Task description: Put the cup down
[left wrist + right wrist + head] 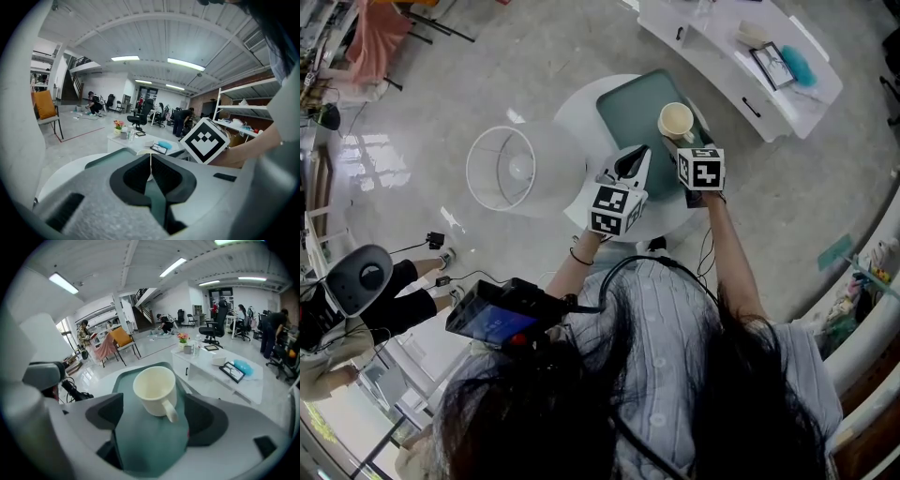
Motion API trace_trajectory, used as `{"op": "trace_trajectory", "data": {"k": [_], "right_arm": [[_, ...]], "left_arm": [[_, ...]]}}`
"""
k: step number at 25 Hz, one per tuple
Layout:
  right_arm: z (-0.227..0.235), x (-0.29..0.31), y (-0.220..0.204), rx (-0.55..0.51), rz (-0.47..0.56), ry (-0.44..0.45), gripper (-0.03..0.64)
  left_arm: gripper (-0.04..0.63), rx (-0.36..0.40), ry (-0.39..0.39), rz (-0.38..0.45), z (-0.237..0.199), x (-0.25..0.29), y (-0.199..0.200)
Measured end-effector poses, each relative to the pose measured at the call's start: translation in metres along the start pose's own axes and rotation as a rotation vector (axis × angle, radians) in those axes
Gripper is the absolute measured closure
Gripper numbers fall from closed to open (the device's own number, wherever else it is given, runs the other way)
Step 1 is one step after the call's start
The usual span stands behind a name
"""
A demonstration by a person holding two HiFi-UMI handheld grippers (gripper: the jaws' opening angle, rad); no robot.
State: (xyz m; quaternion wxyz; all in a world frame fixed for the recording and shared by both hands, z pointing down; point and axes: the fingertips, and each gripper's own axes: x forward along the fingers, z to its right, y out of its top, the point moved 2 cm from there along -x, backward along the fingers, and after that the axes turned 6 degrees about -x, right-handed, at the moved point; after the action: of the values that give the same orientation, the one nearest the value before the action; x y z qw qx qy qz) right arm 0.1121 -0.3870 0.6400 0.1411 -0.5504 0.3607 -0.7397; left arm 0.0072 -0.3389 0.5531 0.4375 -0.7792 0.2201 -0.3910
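A cream cup (676, 120) stands upright on a green tray (633, 108) on the round white table (577, 120). In the right gripper view the cup (156, 390) sits on the tray (150, 446) with its handle pointing at the camera. My right gripper (157, 422) is open, one jaw on each side of the cup and clear of it. In the head view this gripper (692, 141) is just short of the cup. My left gripper (151, 164) is shut with nothing in it and hovers over the table's near edge (630, 165), left of the right gripper.
A white round shade-like object (501, 167) stands on the floor left of the table. A long white bench (741, 70) with a framed picture and a blue item lies beyond. A seated person (366, 300) is at the lower left.
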Motion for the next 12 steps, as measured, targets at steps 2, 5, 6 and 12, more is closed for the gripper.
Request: {"op": "trace_trajectory", "data": {"k": [2, 5, 6, 12], "right_arm": [[-0.001, -0.013, 0.001, 0.046, 0.027, 0.006, 0.213], [-0.006, -0.032, -0.004, 0.090, 0.043, 0.016, 0.213], [-0.009, -0.038, -0.005, 0.103, 0.053, 0.023, 0.213], [-0.027, -0.074, -0.004, 0.123, 0.126, 0.069, 0.216]], "left_arm": [[0.577, 0.003, -0.001, 0.006, 0.005, -0.003, 0.001], [0.577, 0.010, -0.002, 0.014, 0.013, -0.010, 0.000], [0.577, 0.013, -0.002, 0.016, 0.016, -0.013, 0.000], [0.577, 0.028, 0.002, 0.032, 0.034, -0.028, -0.002]]}}
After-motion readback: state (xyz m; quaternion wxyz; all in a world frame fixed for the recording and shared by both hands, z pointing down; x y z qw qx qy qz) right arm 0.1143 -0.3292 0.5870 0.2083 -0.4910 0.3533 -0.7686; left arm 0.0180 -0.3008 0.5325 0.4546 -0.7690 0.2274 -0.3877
